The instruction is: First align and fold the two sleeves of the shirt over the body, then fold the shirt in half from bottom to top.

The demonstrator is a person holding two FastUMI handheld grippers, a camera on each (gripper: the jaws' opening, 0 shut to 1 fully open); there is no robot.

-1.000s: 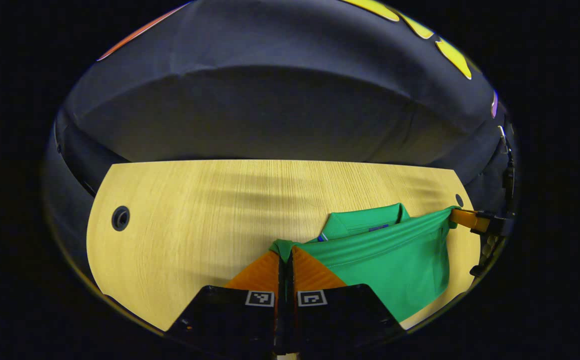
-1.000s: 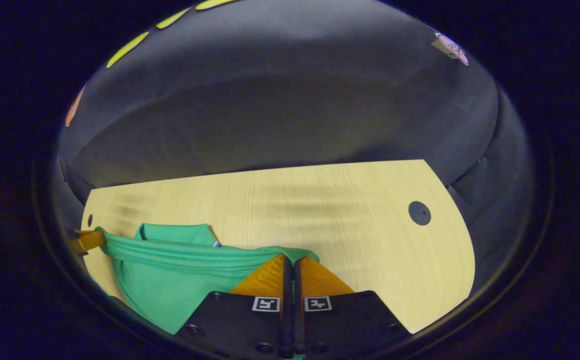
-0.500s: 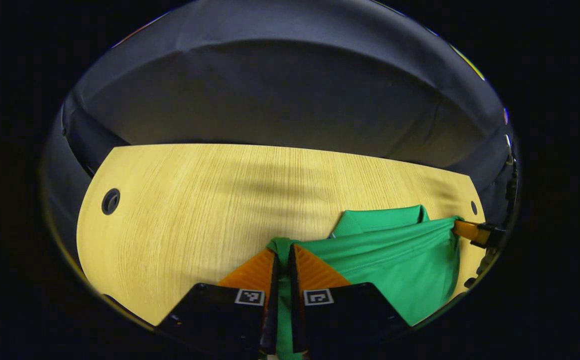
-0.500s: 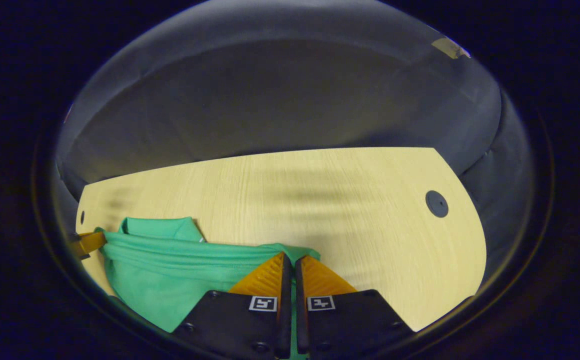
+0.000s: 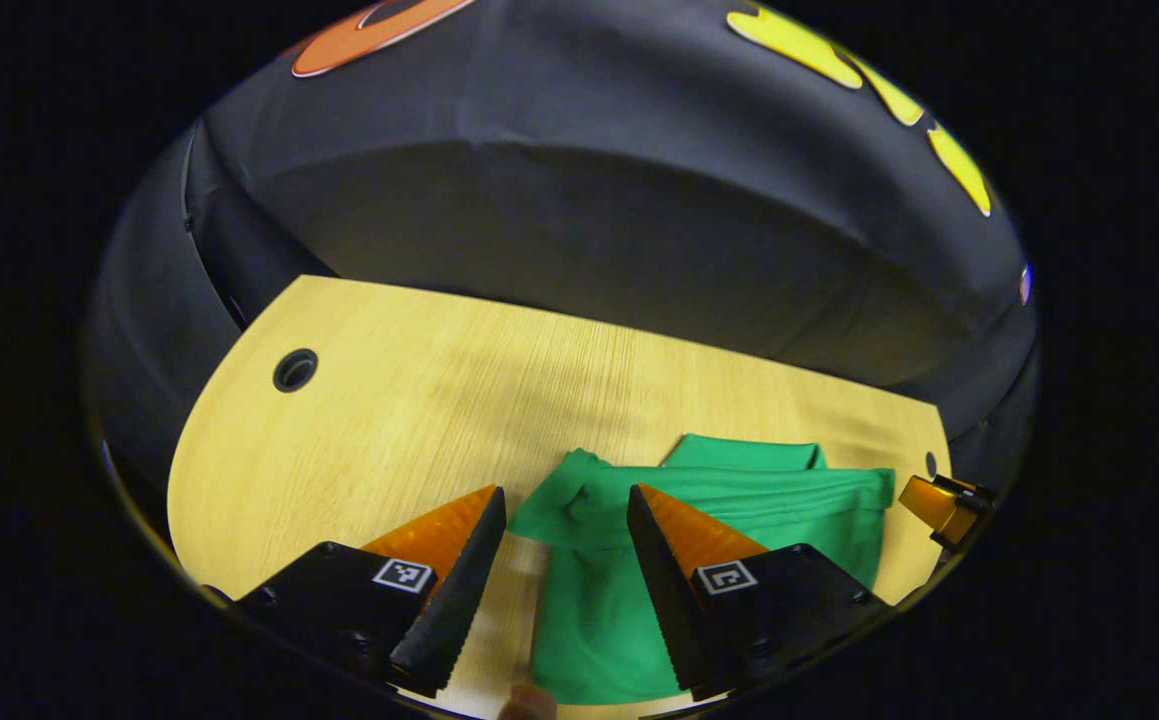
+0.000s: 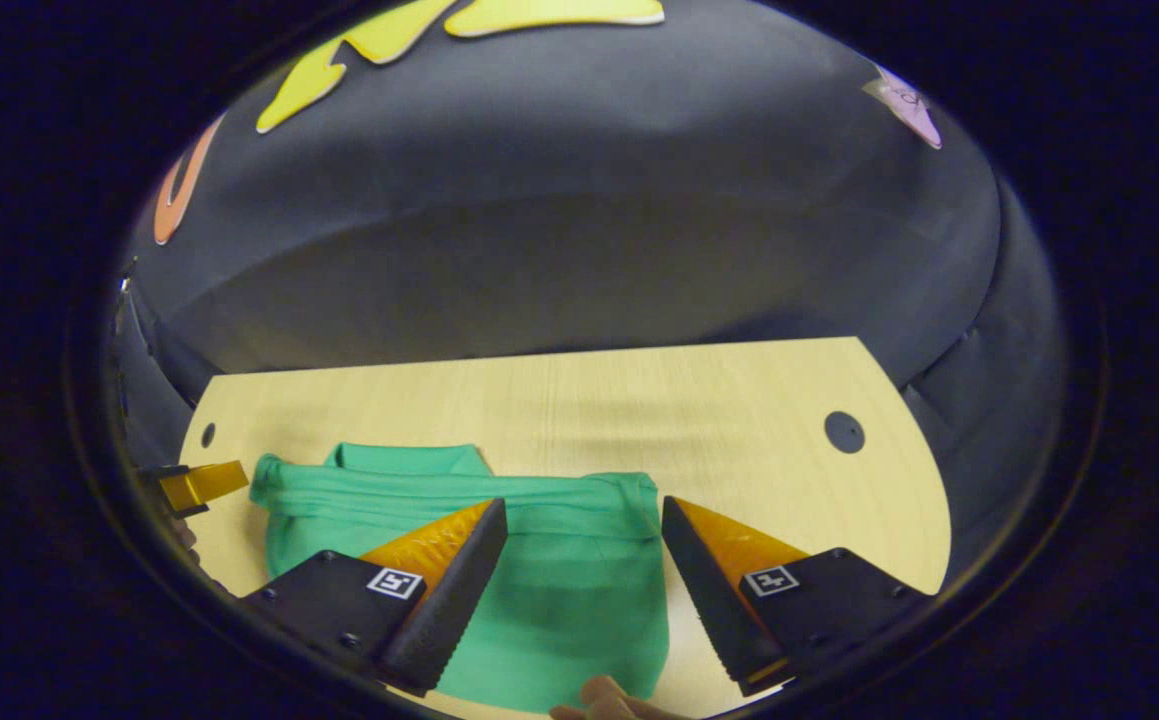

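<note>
Green knit polo-style shirt (image 5: 699, 520) lying folded on the pale wood-grain tabletop (image 5: 409, 420), near the front edge, bottom hem brought up to just short of the collar (image 5: 739, 452), which peeks out past the far edge of the fold. Same shirt (image 6: 539, 560) in right gripper view: compact rectangle, no sleeves sticking out at the sides, so sleeve folds judged done and bottom-to-top fold laid down too. Left gripper (image 5: 567, 520) spread wide, nothing between the fingers, poised over the left corner of the folded hem, not touching cloth as far as visible. Right gripper (image 6: 584, 530) equally wide apart, holding nothing, over the right corner of the fold. Right gripper also visible far right in left gripper view (image 5: 939, 500), just beside the shirt edge; left gripper at far left in right gripper view (image 6: 201, 485), likewise just off the cloth. Left corner of hem (image 5: 579, 480) a bit bunched, not flat. Step in hand: release after the final half-fold. Task looks essentially complete. Next move probably calls for lifting both grippers straight clear without snagging the top layer, maybe a light press to flatten the bunched corner.
</note>
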